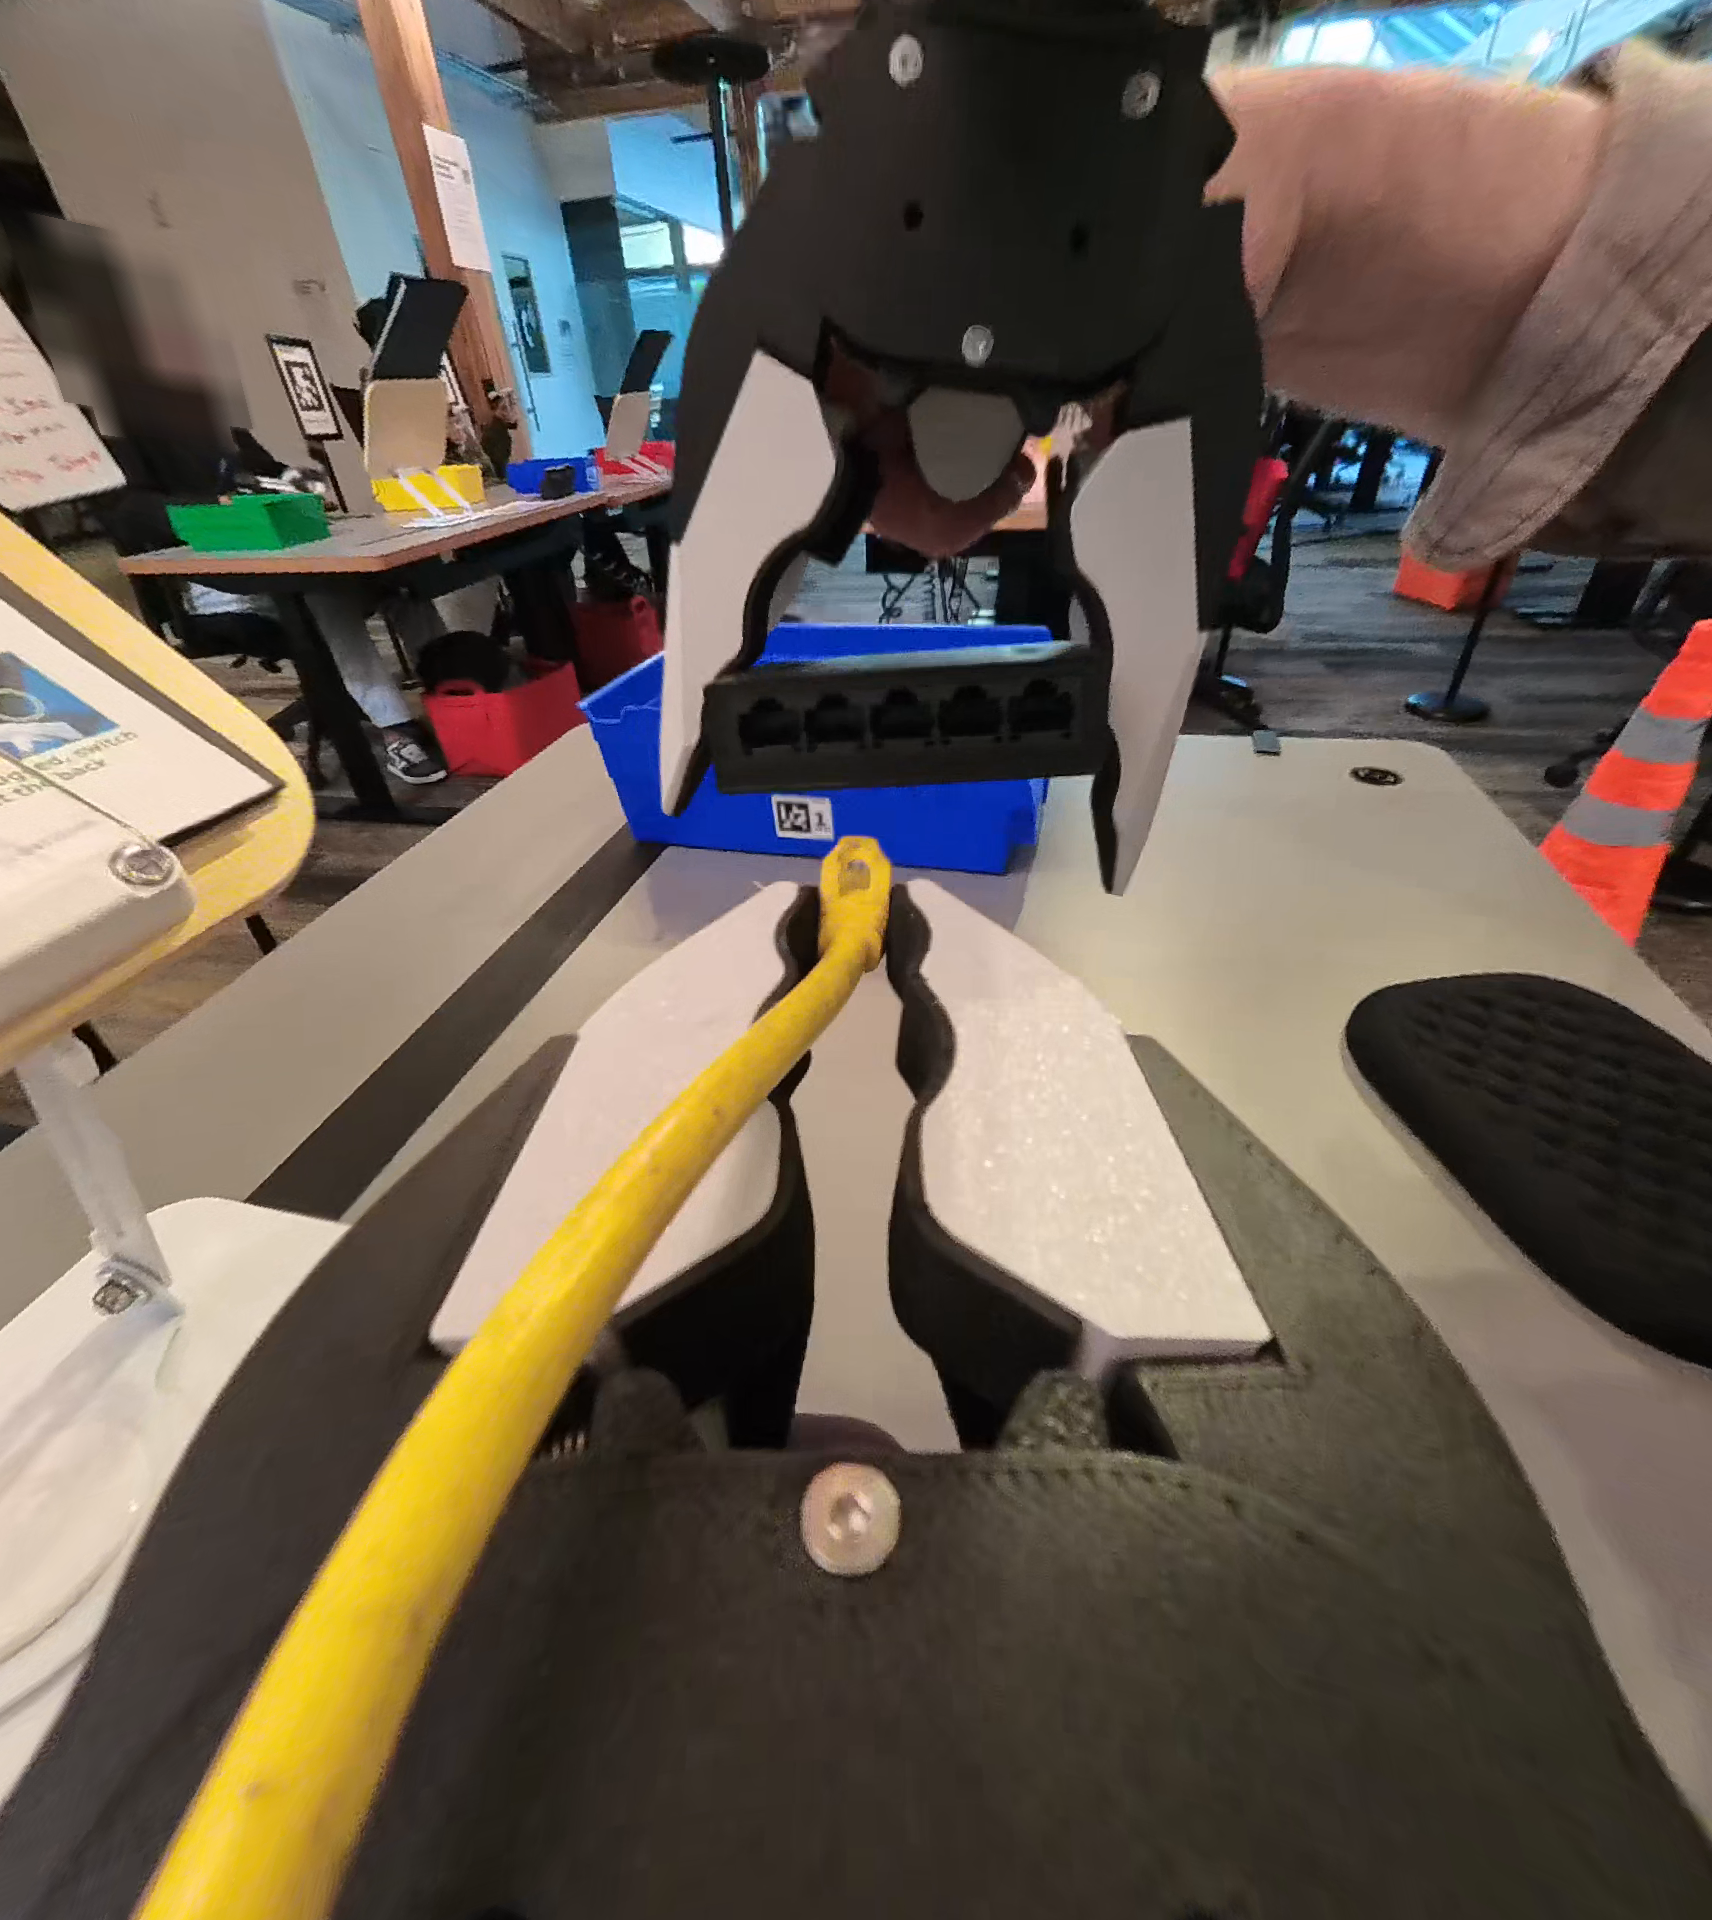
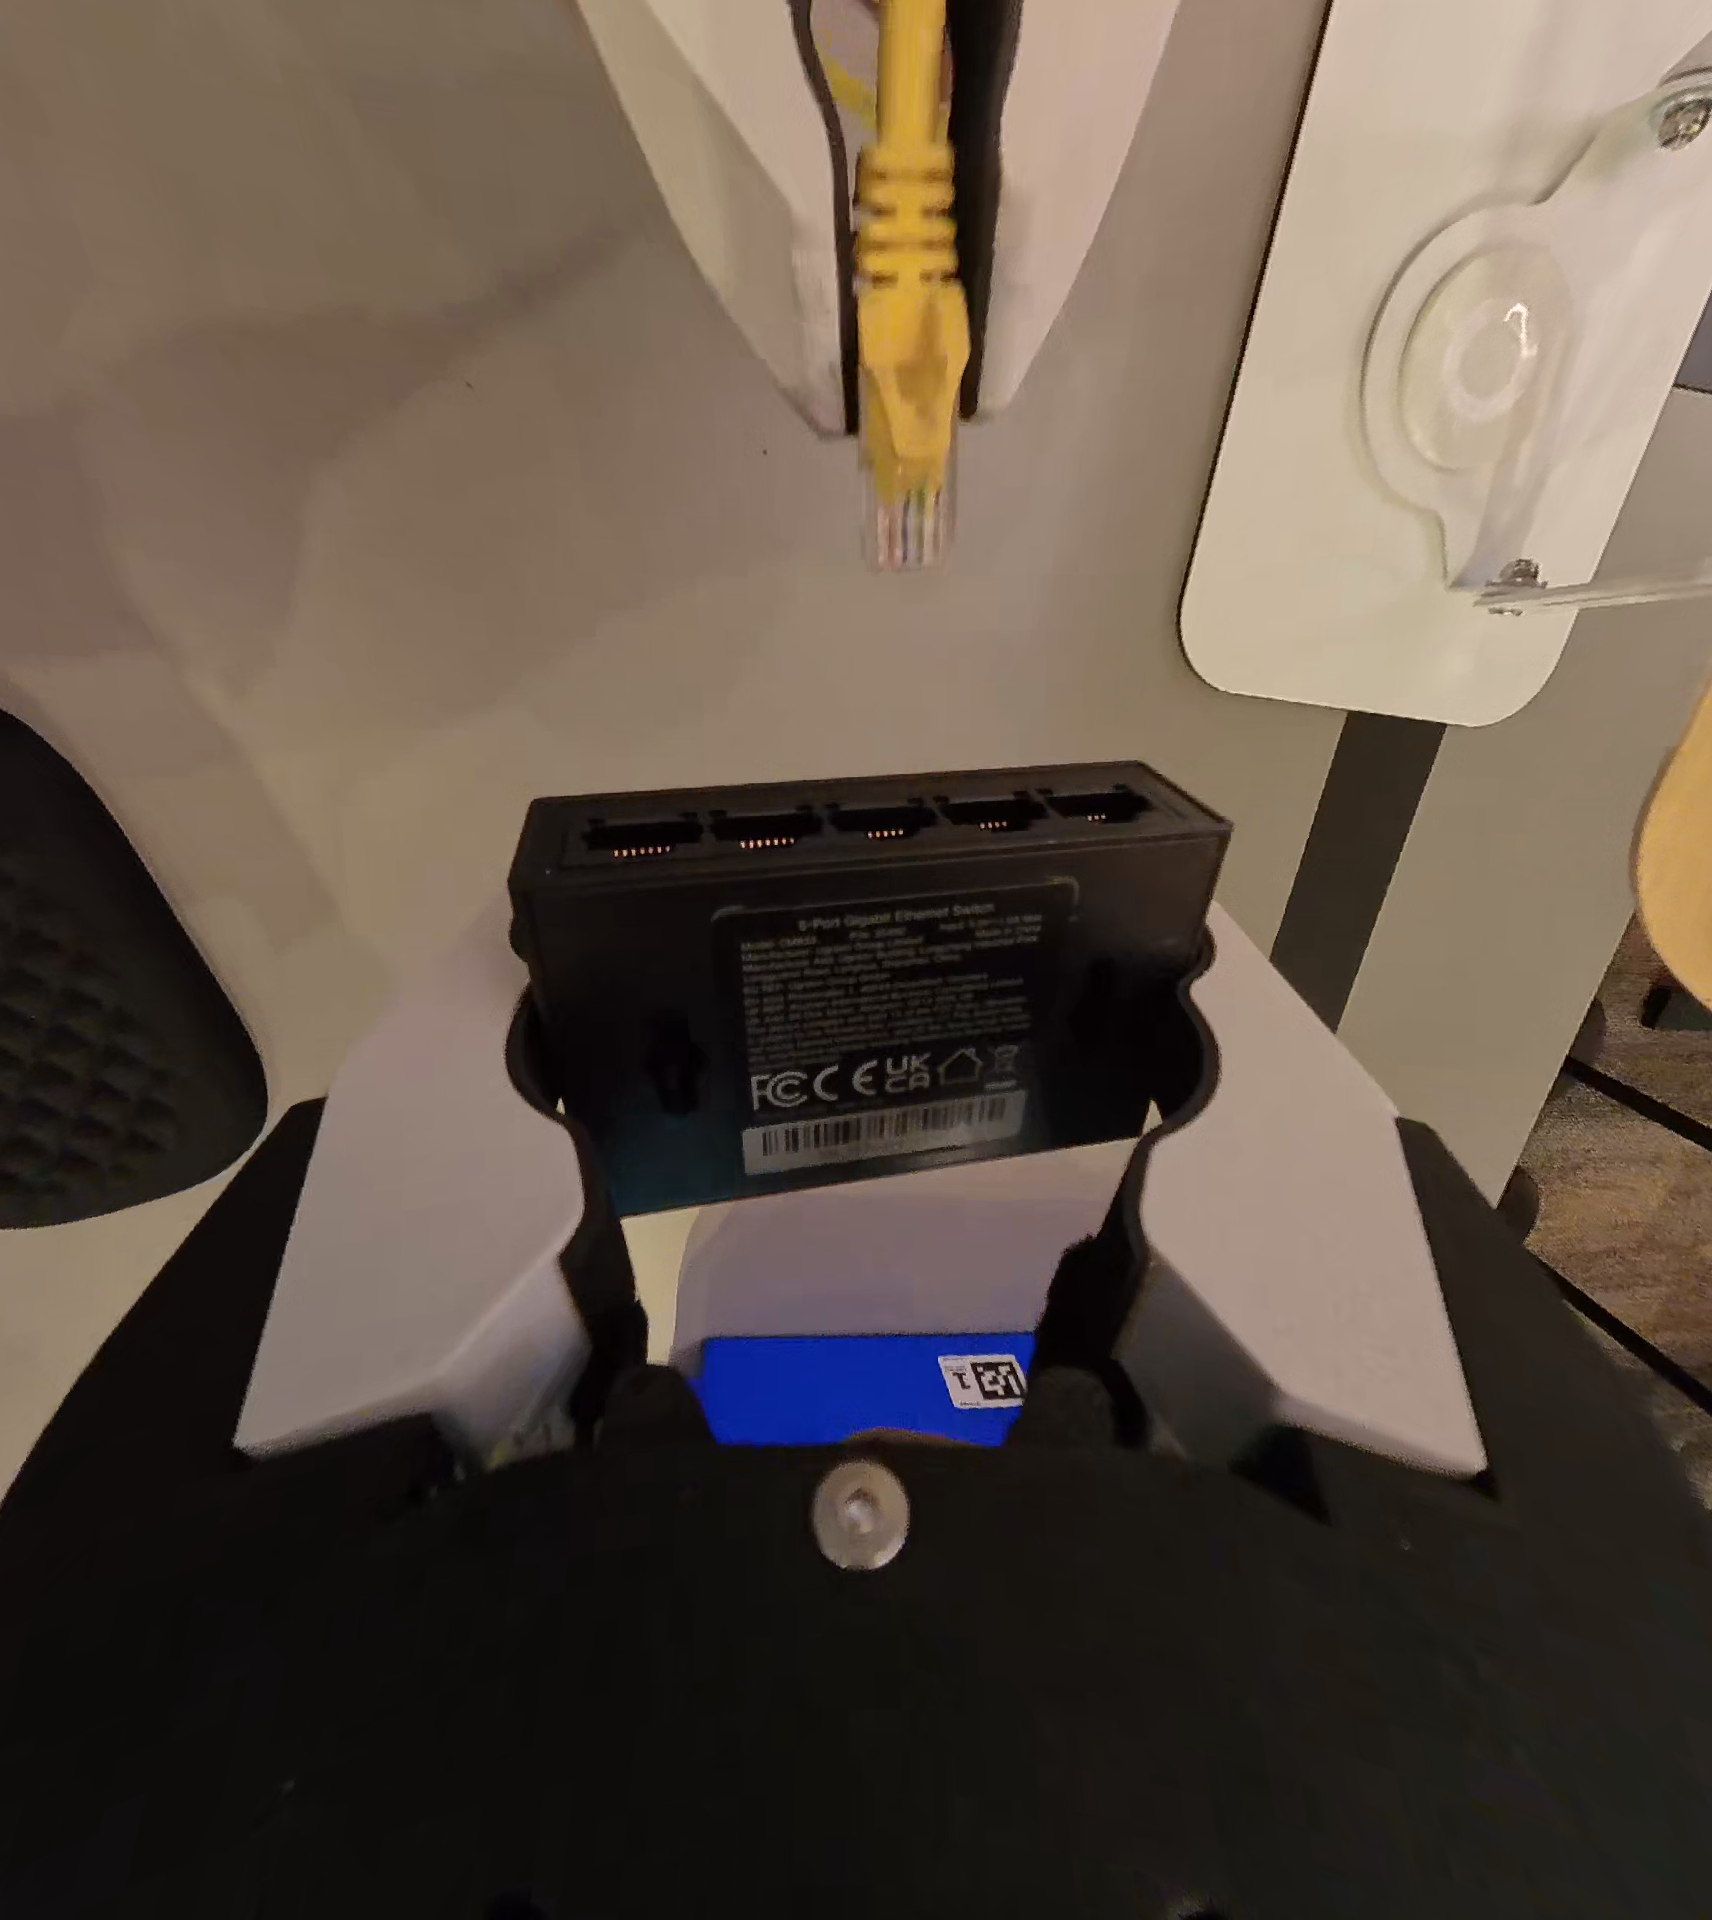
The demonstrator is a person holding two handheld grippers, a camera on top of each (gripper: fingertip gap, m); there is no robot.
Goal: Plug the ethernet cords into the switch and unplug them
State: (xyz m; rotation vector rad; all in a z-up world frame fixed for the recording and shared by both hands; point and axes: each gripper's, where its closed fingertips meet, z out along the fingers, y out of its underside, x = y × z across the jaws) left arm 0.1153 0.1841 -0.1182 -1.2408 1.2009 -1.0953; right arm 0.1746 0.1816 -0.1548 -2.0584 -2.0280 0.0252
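My left gripper point(image 1: 852, 909) is shut on a yellow ethernet cord point(image 1: 561, 1320) just behind its plug point(image 1: 857, 868), which sticks out past the fingertips. My right gripper point(image 2: 857, 997) is shut on a black switch point(image 2: 862, 925) and holds it in the air, ports facing the plug. In the left wrist view the switch point(image 1: 909, 717) hangs a short way beyond and above the plug, with all its ports empty. In the right wrist view the left gripper point(image 2: 909, 416) holds the cord's plug point(image 2: 909, 457) a gap away from the port row, roughly opposite the middle ports.
A blue bin point(image 1: 831, 821) stands on the grey table point(image 1: 1247, 935) behind the switch. A black textured pad point(image 1: 1600, 1164) lies at the right. A sign stand with a white base point(image 2: 1371, 416) is at the left. An orange cone point(image 1: 1652, 769) stands on the floor beyond. One gripper's finger ends stand about 7 cm off the other's.
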